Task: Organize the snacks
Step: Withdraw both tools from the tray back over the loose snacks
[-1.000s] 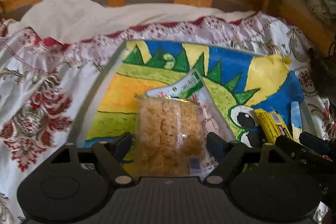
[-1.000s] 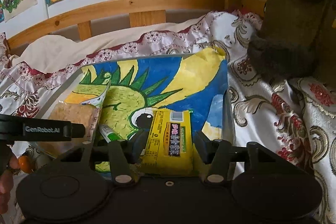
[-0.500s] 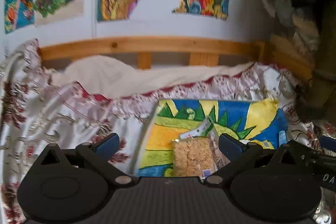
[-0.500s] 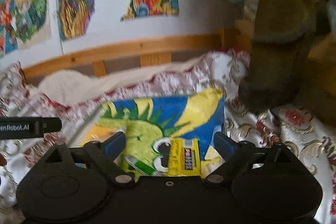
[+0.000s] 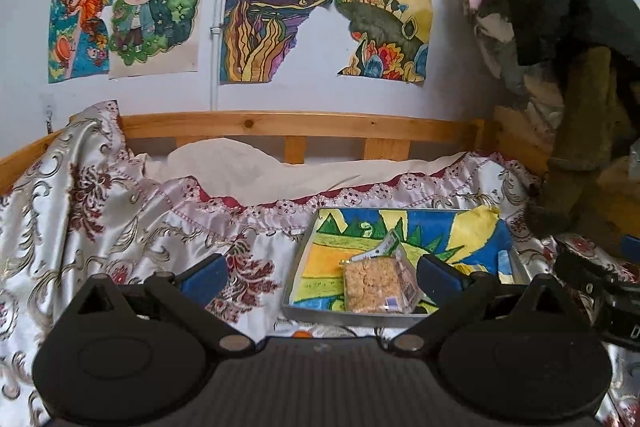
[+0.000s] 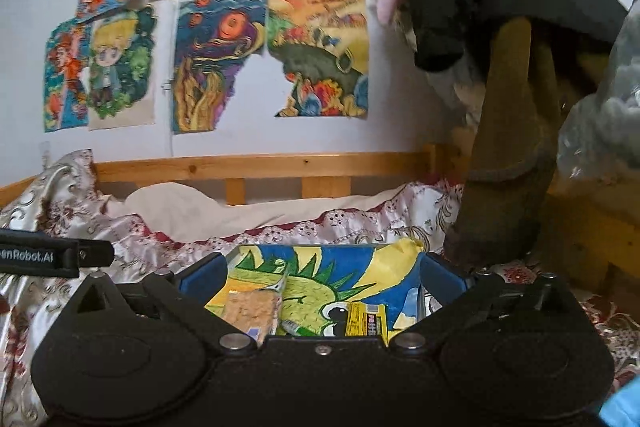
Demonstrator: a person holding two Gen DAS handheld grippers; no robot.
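A shallow tray (image 5: 348, 315) lined with a dinosaur drawing lies on the bed. In it lie a clear pack of tan crispy snack (image 5: 374, 286), a white packet (image 5: 386, 245) behind it, a yellow packet (image 6: 366, 319) and a small green tube (image 6: 294, 327). The tray (image 6: 240, 249) and the crispy pack (image 6: 250, 309) also show in the right wrist view. My left gripper (image 5: 320, 273) is open and empty, pulled back above the bed. My right gripper (image 6: 320, 273) is open and empty, back from the tray.
A satin floral bedspread (image 5: 100, 227) covers the bed, with a white pillow (image 5: 260, 171) and wooden headboard (image 5: 280, 125) behind. Drawings hang on the wall (image 5: 280, 7). Clothes and an olive fabric post (image 6: 508, 155) stand at the right.
Both grippers have let go of their packs, opened wide and drawn back and up from the tray. The crispy pack and yellow packet now lie in the tray.
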